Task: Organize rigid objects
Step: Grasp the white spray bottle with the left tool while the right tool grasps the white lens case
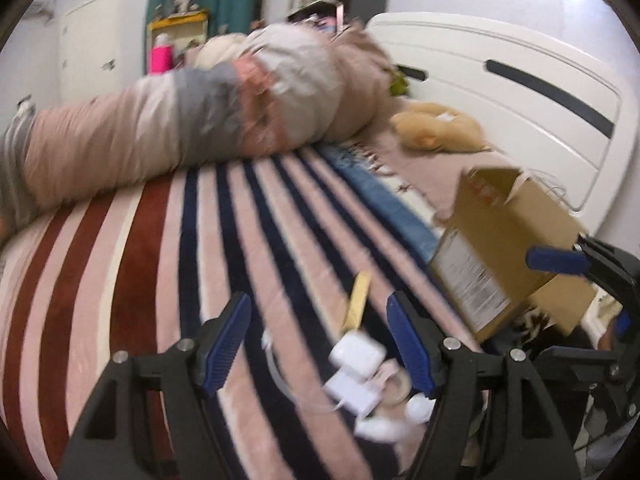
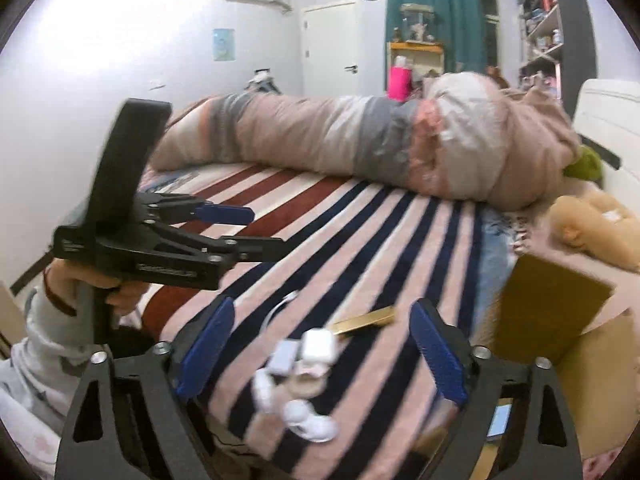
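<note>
Several small white rigid items, chargers and earbud-like cases (image 1: 358, 376) (image 2: 304, 364), lie in a loose pile on the striped blanket near the bed's front edge, with a white cable (image 2: 280, 308) and a flat gold bar (image 1: 356, 300) (image 2: 366, 320) just beyond. My left gripper (image 1: 320, 344) is open and empty, hovering above the pile; it also shows at the left of the right wrist view (image 2: 240, 232). My right gripper (image 2: 320, 352) is open and empty over the same pile. An open cardboard box (image 1: 500, 240) (image 2: 552, 312) stands to the right.
A rolled duvet (image 1: 200, 116) (image 2: 360, 144) lies across the far side of the bed (image 1: 120, 260). A tan plush toy (image 1: 436, 128) (image 2: 592, 224) sits near the white headboard (image 1: 520, 72). Shelves, a cabinet and a door stand beyond.
</note>
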The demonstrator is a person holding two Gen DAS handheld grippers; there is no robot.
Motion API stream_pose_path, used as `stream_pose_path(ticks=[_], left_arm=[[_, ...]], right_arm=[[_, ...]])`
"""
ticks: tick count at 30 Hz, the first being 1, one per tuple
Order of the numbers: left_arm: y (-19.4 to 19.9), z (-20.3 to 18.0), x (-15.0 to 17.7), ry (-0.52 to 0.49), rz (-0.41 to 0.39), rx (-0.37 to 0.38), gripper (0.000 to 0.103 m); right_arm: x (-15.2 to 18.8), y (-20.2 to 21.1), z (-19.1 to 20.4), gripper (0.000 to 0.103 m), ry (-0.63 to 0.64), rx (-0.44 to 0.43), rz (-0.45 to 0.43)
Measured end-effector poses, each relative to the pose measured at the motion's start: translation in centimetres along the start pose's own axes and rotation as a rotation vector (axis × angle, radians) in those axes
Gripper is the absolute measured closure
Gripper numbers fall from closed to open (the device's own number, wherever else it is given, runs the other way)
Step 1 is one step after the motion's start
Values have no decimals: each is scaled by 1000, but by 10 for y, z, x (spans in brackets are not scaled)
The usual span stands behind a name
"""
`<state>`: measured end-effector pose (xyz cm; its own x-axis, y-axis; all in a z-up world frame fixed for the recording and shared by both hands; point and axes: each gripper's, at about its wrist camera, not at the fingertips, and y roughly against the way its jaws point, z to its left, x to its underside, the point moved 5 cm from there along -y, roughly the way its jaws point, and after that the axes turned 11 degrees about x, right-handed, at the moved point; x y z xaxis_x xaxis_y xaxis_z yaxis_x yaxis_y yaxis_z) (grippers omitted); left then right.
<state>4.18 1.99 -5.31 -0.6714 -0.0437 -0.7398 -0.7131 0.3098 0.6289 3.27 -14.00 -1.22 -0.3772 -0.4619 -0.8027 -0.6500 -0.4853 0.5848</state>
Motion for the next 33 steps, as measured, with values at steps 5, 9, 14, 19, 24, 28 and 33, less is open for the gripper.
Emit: stream_pose_path(ticks=[5, 9, 14, 19, 24, 28, 33], left_arm=[[-15, 14, 51, 69, 41, 15, 35], [-25, 4, 79, 70, 74, 14, 35], [-35, -18, 103, 71, 105, 114, 35], [-42, -30, 114, 87, 123, 183, 36], [-54, -41, 118, 65, 157, 202, 36], [-63, -45, 121, 47, 172, 180, 35], [-68, -42, 121, 49, 161, 148, 37]], right_arm=[[48, -32, 21, 38, -17, -23, 85], [92, -56, 21, 41, -38, -5, 184], [121, -70, 21, 42, -10, 30, 240], [130, -80, 11, 42, -27, 51, 252], [130, -85, -1, 48, -73, 88, 232], [131, -86, 1, 48, -54, 83, 212], [131, -89, 1, 48, -57, 62, 207]])
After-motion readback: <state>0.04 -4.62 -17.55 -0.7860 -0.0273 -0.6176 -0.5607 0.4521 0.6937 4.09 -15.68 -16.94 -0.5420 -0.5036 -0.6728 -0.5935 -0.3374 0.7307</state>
